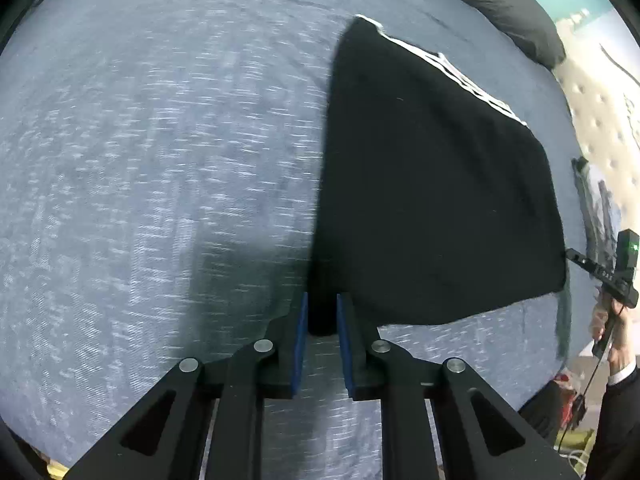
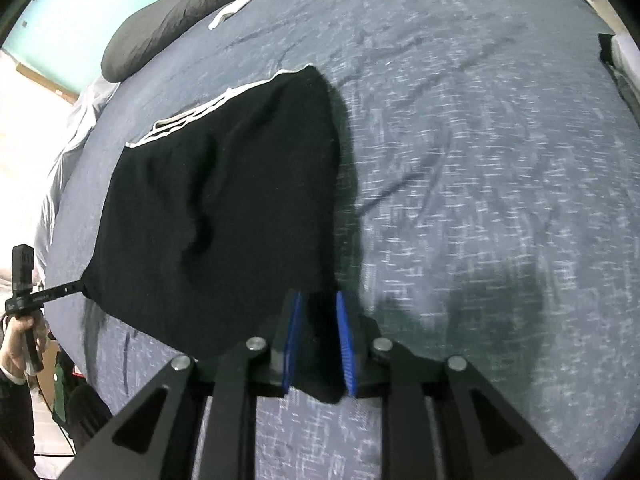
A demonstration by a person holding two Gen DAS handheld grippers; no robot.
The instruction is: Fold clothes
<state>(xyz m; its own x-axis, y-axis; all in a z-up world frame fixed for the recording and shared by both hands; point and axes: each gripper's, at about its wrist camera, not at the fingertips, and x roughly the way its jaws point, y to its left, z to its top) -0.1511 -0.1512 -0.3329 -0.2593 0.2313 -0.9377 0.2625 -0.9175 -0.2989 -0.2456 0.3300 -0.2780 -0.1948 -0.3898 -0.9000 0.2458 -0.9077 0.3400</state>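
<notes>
We hold the black garment [image 1: 432,184] over the bed [image 1: 160,160], left gripper [image 1: 322,312] and right gripper [image 2: 320,320] jaws each pinched on a near corner. The fold looks underway, not yet laid flat.

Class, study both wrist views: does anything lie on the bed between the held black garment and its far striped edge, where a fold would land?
Nothing visible does. The left gripper and right gripper each pinch a corner of the black garment; its surface is bare. The pillow lies beyond it.
</notes>
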